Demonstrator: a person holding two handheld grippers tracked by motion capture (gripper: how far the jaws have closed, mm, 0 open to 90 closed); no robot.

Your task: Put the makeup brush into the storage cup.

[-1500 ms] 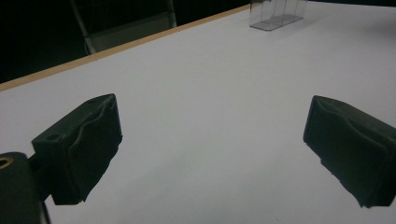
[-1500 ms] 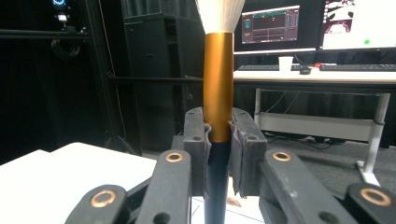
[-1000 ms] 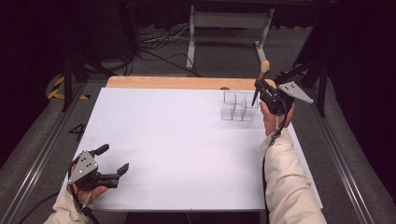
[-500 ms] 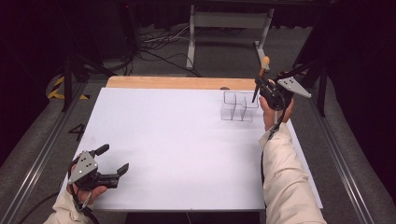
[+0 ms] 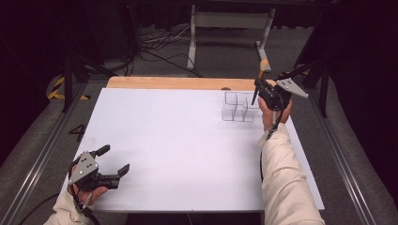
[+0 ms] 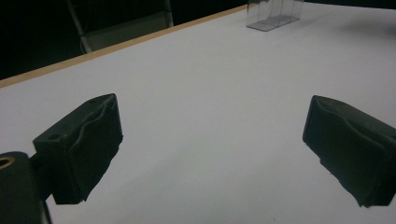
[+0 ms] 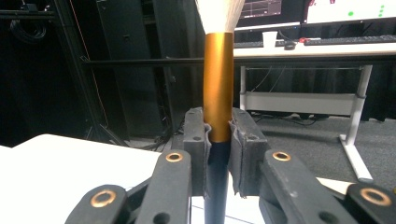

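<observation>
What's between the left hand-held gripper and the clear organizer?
Nothing: in the high view, bare white table runs from the left hand-held gripper to the clear organizer.

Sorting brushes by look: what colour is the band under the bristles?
Metallic gold-orange ferrule on the brush, clearest in the right gripper view.

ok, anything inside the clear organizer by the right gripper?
The clear organizer looks empty through its walls. The right gripper holds a brush above its far edge; the lower handle tip is hard to make out.

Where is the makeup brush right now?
In the high view the makeup brush stands bristles-up in the right gripper, far right, just above the clear divided organizer.
</observation>
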